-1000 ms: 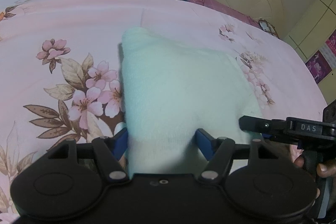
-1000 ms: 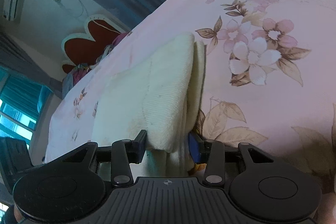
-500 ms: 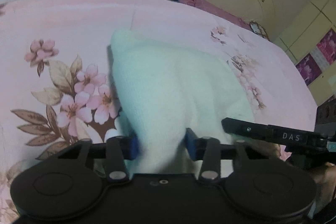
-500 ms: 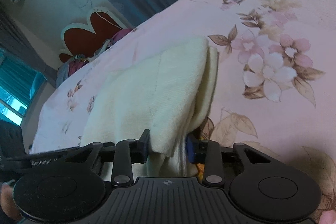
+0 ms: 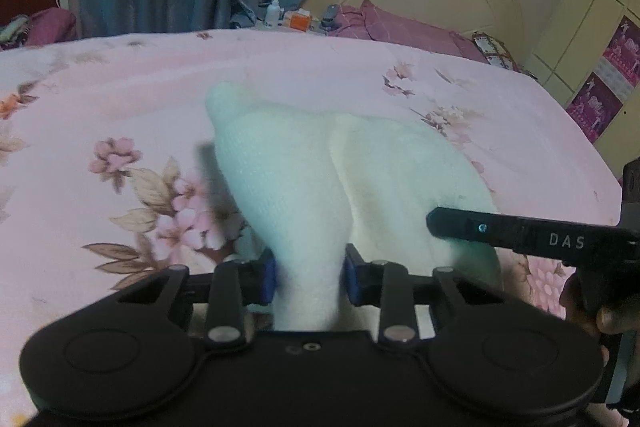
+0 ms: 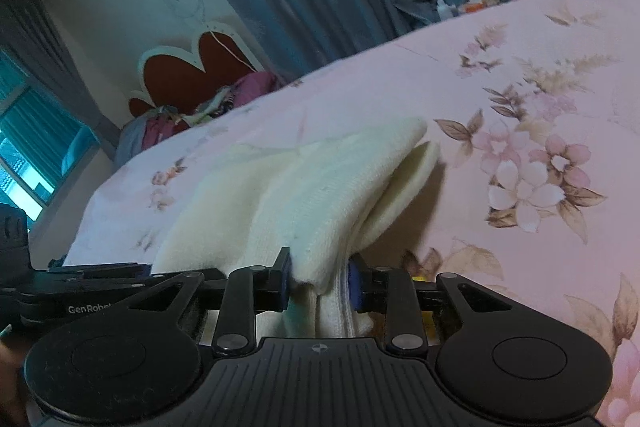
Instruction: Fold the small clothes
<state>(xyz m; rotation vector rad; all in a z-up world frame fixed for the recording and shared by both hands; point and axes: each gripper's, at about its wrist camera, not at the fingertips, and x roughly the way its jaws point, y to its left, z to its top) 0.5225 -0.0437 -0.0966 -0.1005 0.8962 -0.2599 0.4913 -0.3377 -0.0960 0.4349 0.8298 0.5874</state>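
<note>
Two grippers: both on one cream knit garment (image 5: 360,187), each at a near corner.
Garment location: on the pink floral bedspread (image 5: 120,75); near edge raised off it, far end resting on the cloth.
Garment, right view: same piece (image 6: 320,187), doubled, two layers showing at the far edge.
Handling (judgement): light, soft, limp; sags between the two holds, no stiffness to carry a crease. Fuzzy knit, likely not slippery. Not fragile.
Where to hold (judgement): near corners, all layers pinched together; a single layer would let the fold peel apart.
Left gripper (image 5: 310,273): jaws closing, blue pads pressing a bunched corner.
Right gripper (image 6: 318,283): jaws closing, pads pressing the stacked layers of the other corner.
Pose, left: pointing steeply down at the bed, roughly level across.
Pose, right: shallower, rolled to one side; bed reads as a slope.
Person: a hand (image 5: 600,311) on the right gripper's handle, lower right of the left view.
</note>
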